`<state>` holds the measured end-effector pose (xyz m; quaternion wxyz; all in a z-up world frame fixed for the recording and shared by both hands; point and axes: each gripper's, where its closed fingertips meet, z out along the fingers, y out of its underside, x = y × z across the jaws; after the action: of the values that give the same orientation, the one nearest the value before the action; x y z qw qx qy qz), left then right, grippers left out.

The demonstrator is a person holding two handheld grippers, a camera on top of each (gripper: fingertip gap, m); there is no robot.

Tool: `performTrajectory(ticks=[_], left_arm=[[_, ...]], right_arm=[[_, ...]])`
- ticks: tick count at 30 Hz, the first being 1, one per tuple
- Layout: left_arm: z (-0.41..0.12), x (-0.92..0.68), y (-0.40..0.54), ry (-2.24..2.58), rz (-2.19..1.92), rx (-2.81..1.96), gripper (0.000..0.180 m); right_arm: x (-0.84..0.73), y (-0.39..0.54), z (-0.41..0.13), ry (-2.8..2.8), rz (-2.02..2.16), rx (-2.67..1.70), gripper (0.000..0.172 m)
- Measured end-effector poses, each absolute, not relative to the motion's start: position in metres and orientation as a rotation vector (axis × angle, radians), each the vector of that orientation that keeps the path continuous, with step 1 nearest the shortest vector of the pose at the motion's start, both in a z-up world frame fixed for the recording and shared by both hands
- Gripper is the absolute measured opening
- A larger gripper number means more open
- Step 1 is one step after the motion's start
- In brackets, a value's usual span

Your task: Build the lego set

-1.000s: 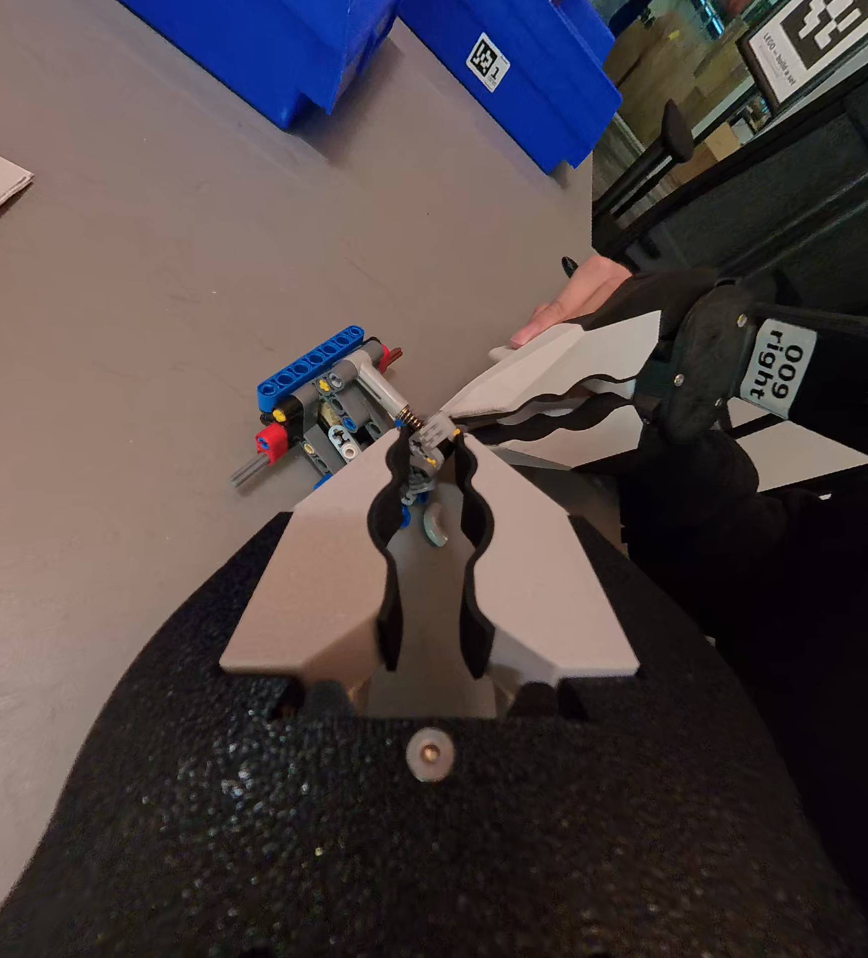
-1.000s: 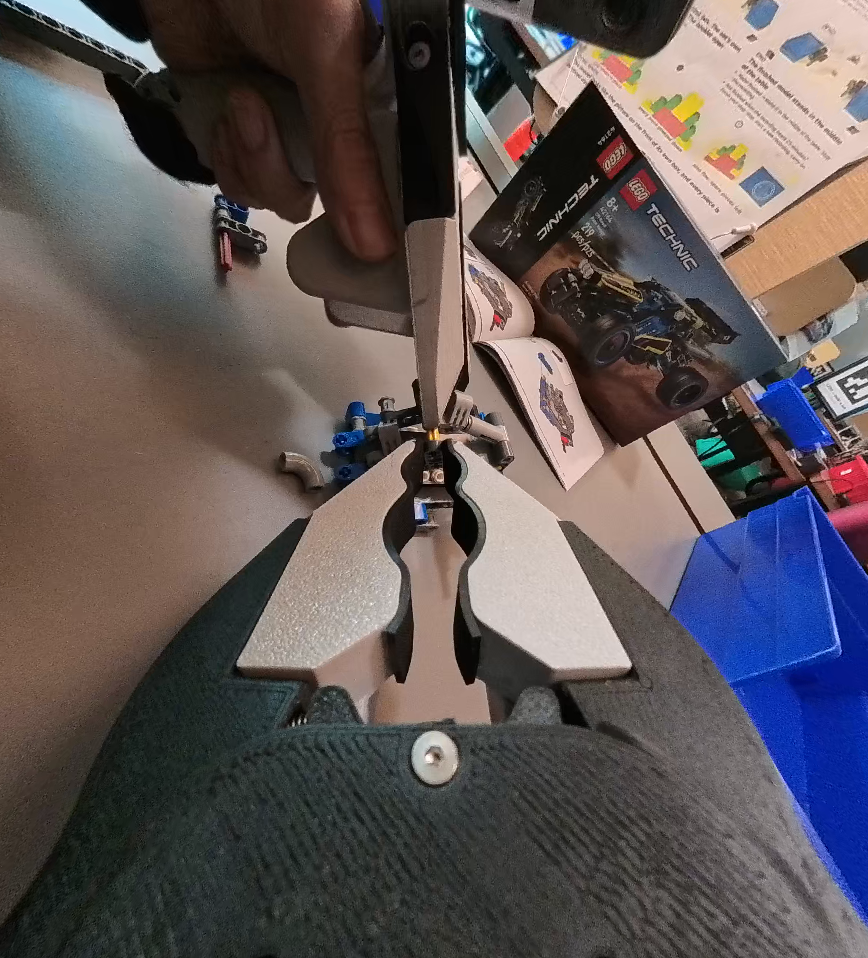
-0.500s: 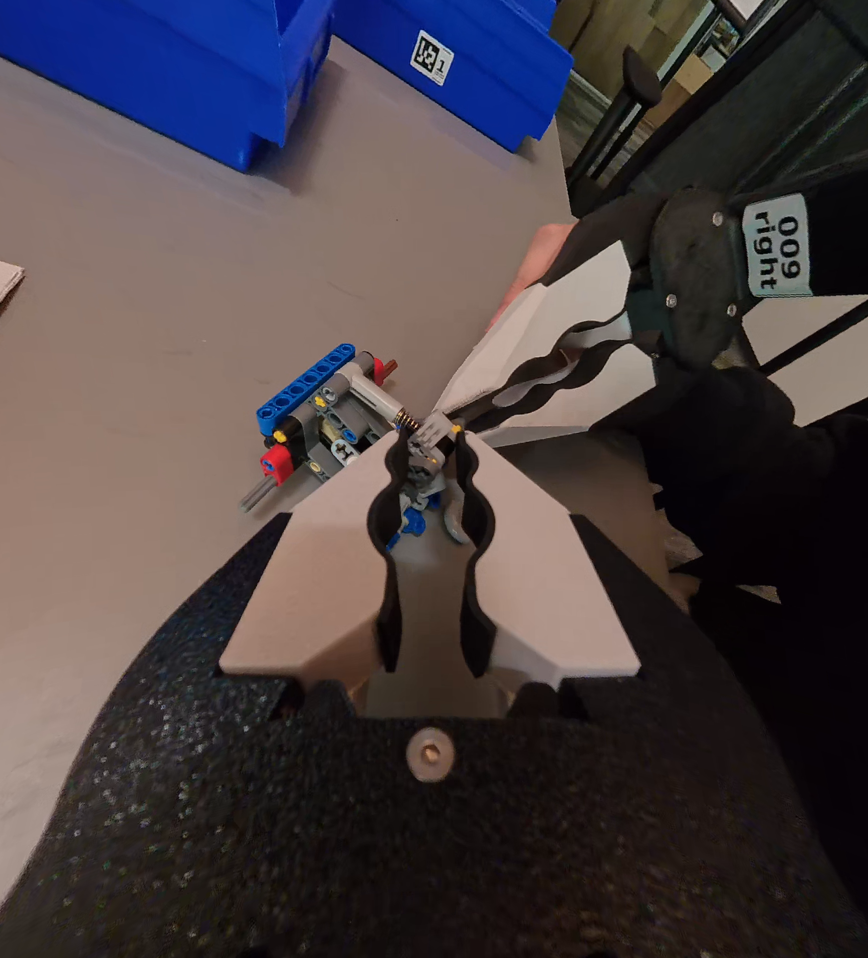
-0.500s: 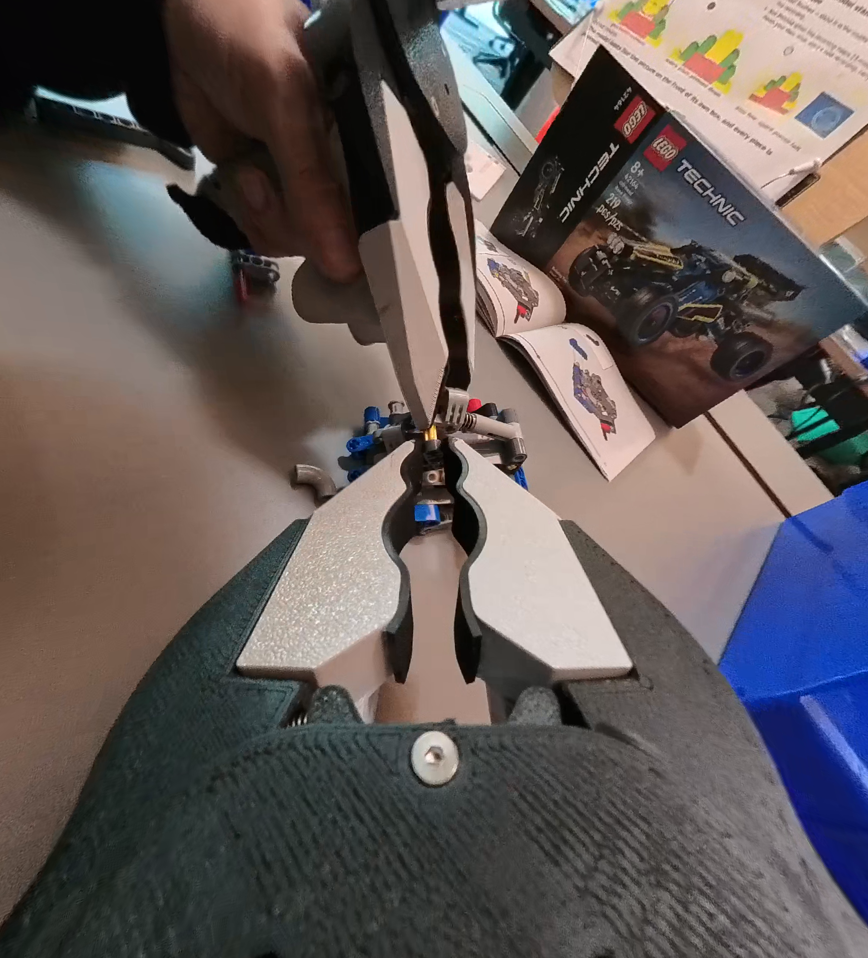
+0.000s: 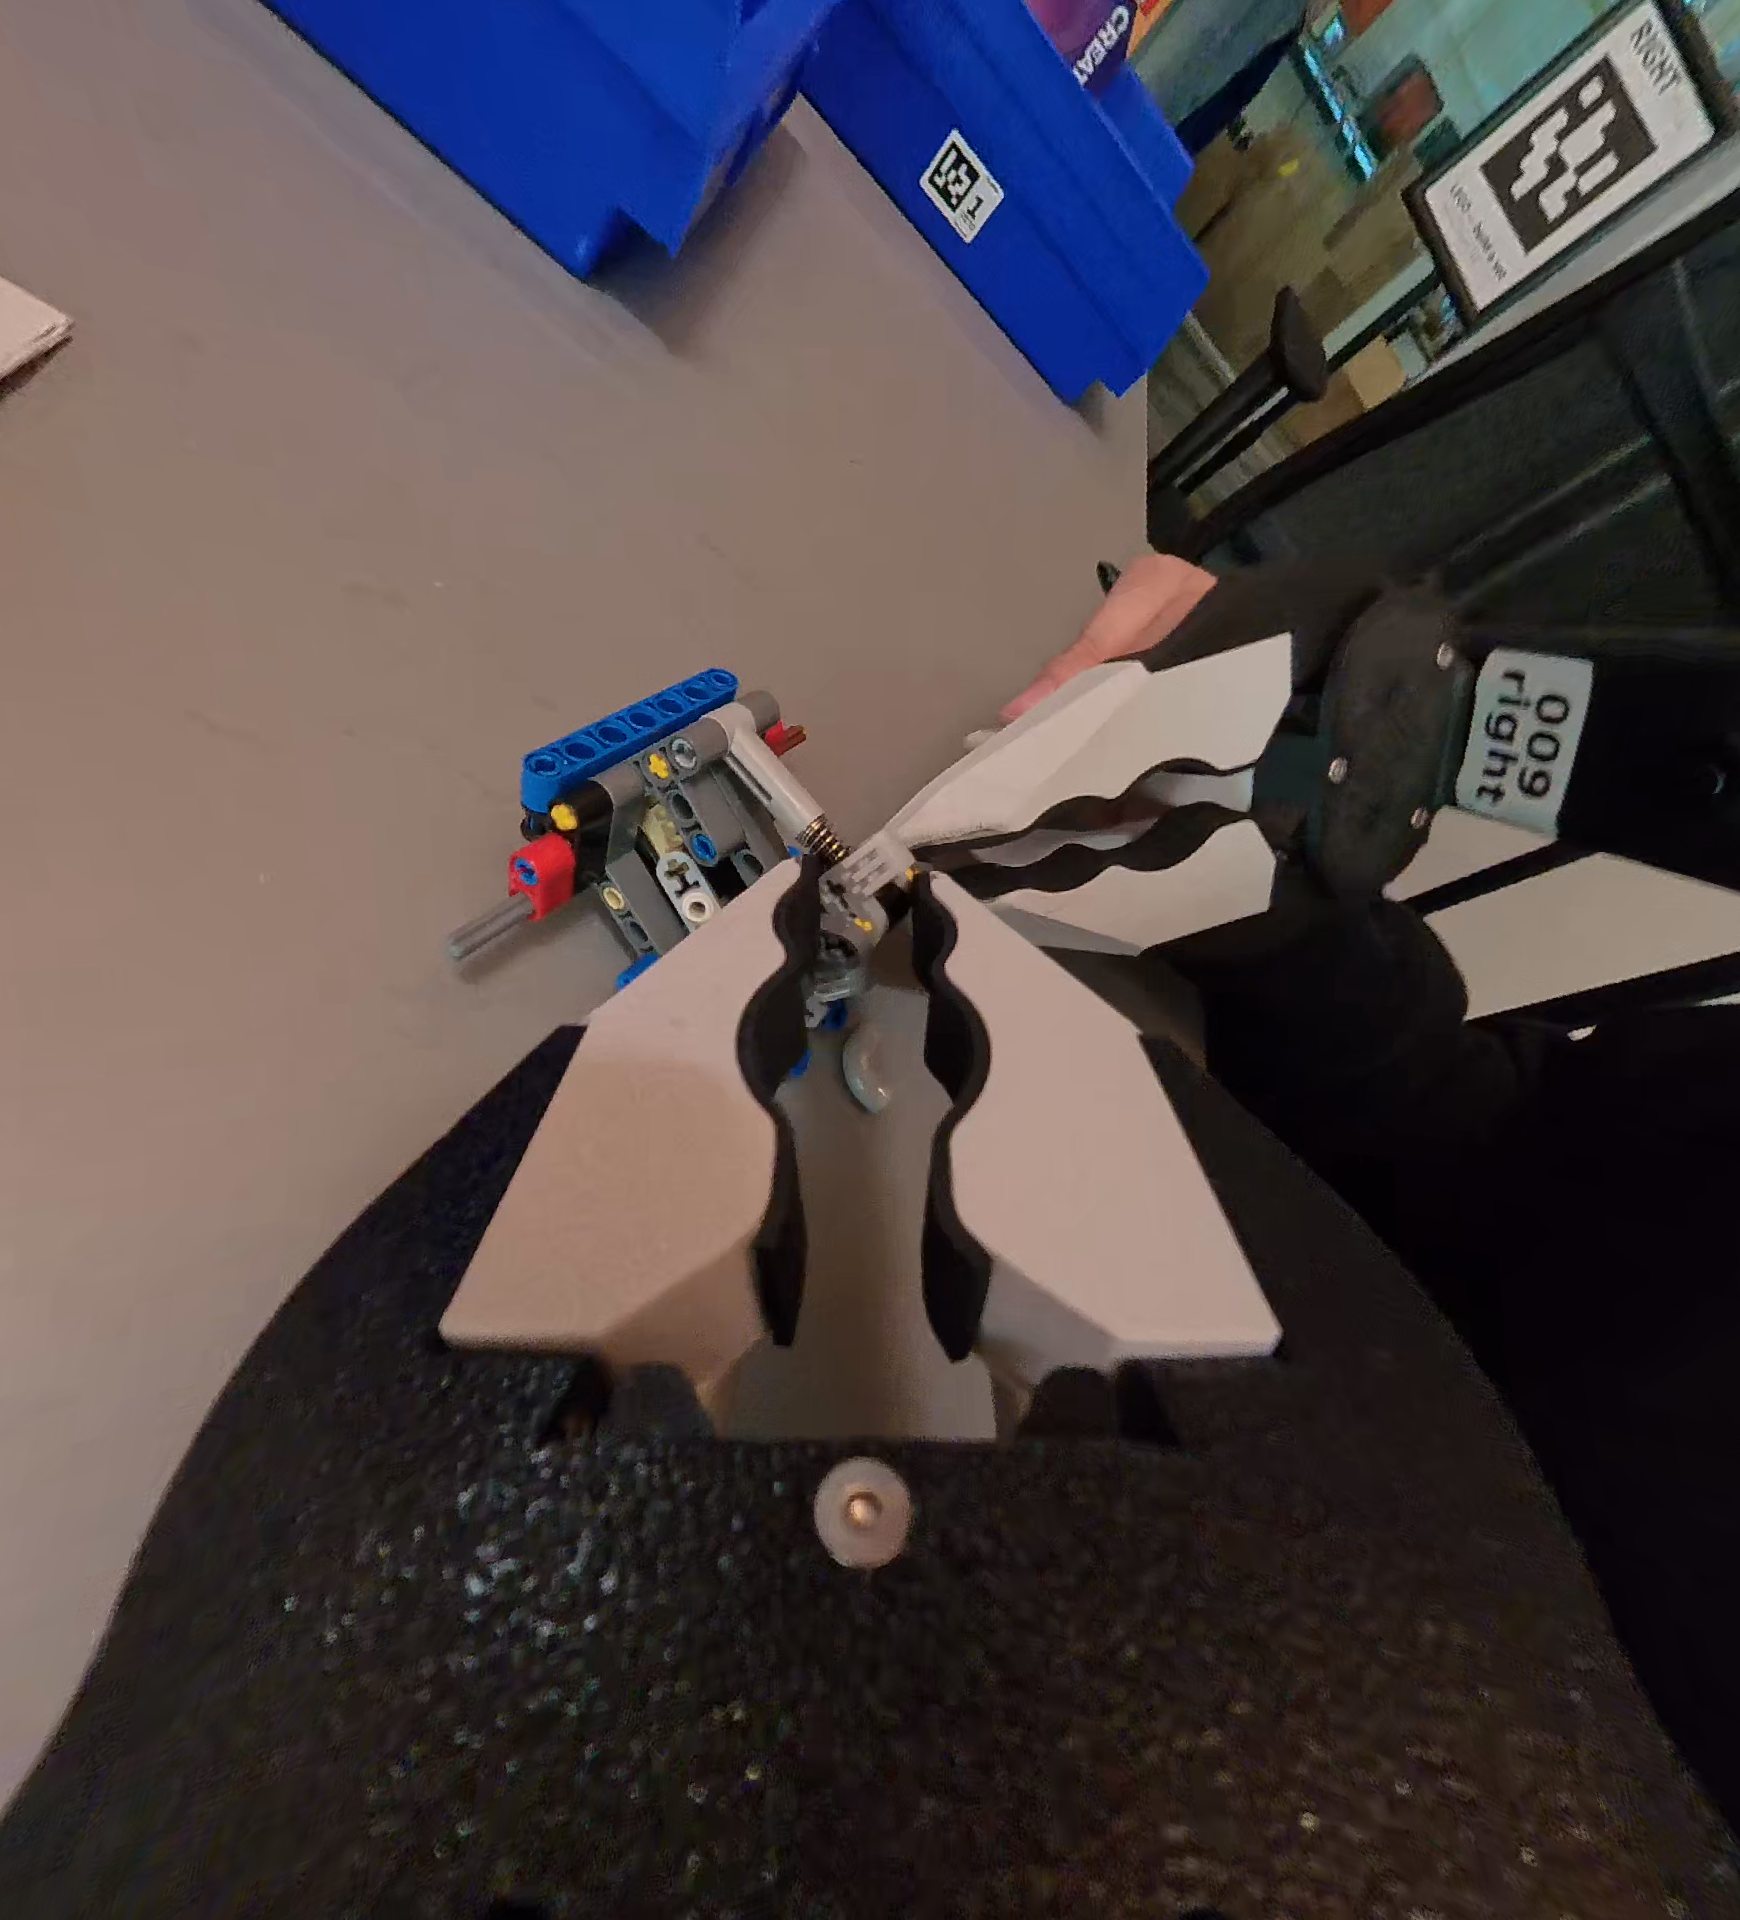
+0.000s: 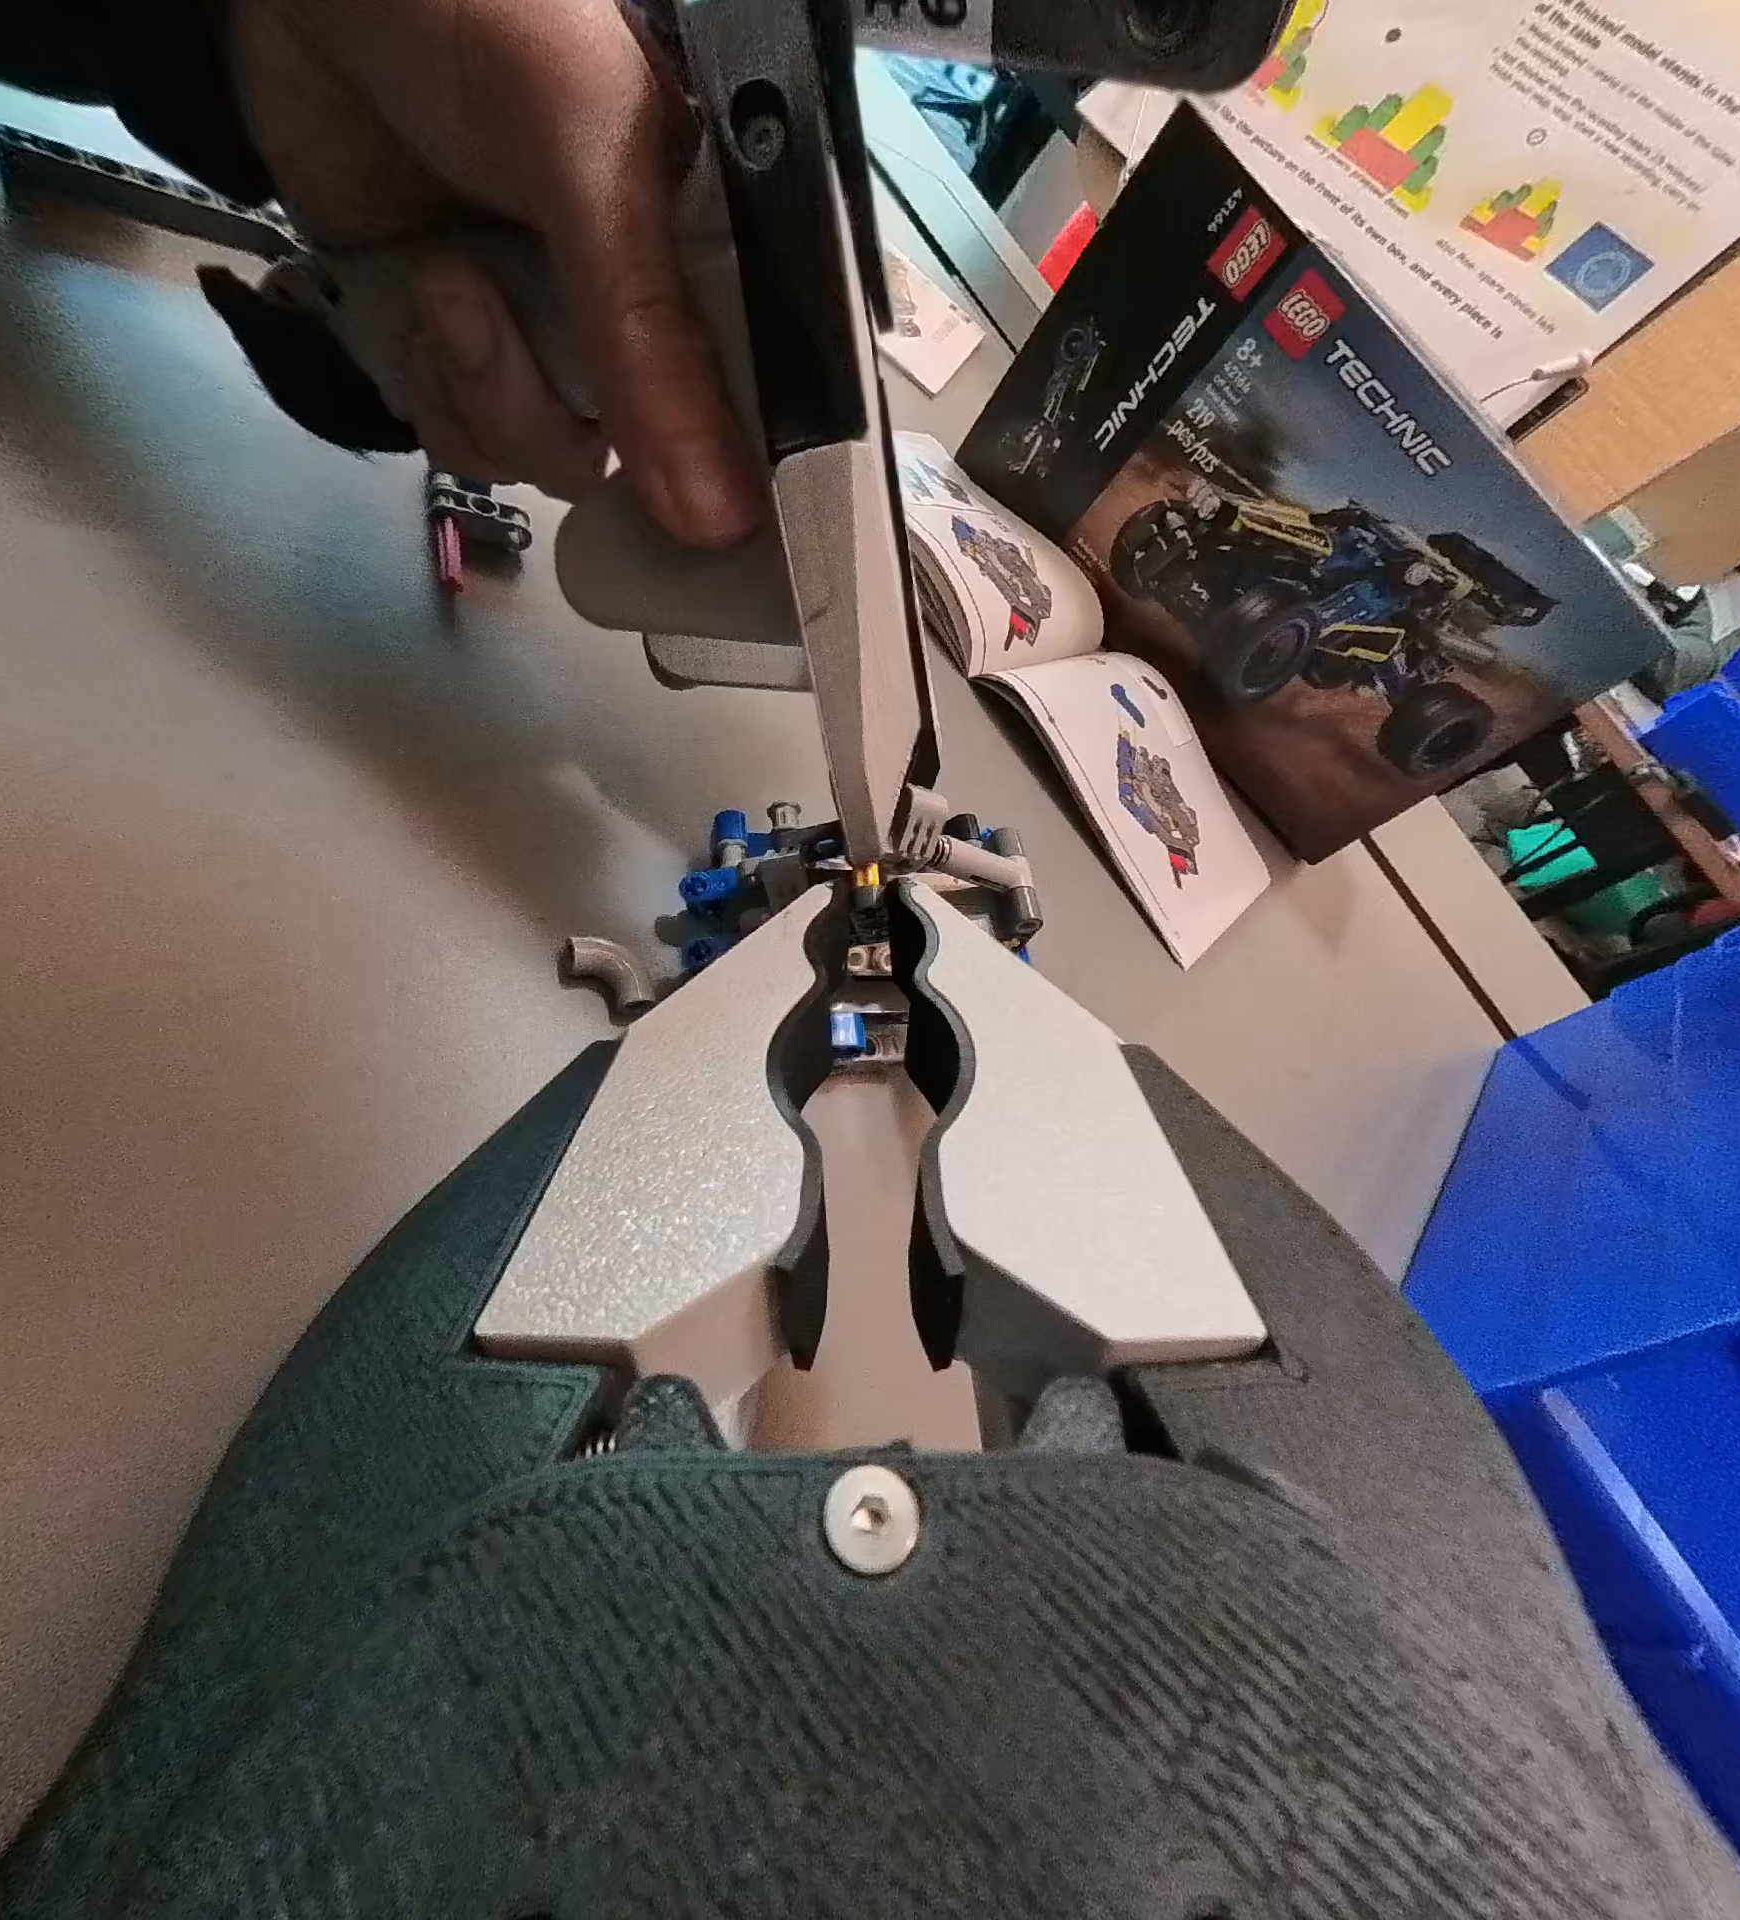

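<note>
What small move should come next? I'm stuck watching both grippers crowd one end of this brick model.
Probably hold steady with the left gripper, clamped on the brick model; the right gripper likely eases the small black piece with a yellow tip inward.

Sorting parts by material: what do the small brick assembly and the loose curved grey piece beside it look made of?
The brick assembly looks like glossy moulded plastic in blue, grey and red, with one small dark coil, seemingly metal. The curved grey piece looks like smooth plastic with a dull sheen, though metal cannot be ruled out.
</note>
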<state>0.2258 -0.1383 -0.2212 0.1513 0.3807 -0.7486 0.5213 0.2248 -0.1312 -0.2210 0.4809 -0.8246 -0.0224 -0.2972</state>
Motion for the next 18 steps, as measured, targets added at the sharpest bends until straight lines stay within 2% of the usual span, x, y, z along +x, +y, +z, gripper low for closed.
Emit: performTrajectory(ticks=[1, 5, 9, 12, 18], left_arm=[[-0.221, 0.226, -0.138, -2.122, 1.496, 1.111, 0.013], [-0.219, 0.230, -0.136, -2.026, 1.501, 1.169, 0.012], [-0.219, 0.229, -0.132, -2.149, 1.506, 1.050, 0.015], [-0.214, 0.227, -0.128, -2.133, 1.503, 0.973, 0.033], [-0.222, 0.231, -0.105, -2.394, 1.439, 0.840, 0.030]], right_arm=[[0.225, -0.131, -0.221, -0.057, -0.736, -2.010, 0.004], [0.224, -0.125, -0.222, -0.071, -0.760, -1.997, 0.004], [0.230, -0.126, -0.221, -0.101, -0.851, -2.045, 0.004], [0.230, -0.123, -0.221, -0.094, -0.856, -2.034, 0.005], [0.227, -0.120, -0.221, -0.097, -0.827, -2.014, 0.004]])
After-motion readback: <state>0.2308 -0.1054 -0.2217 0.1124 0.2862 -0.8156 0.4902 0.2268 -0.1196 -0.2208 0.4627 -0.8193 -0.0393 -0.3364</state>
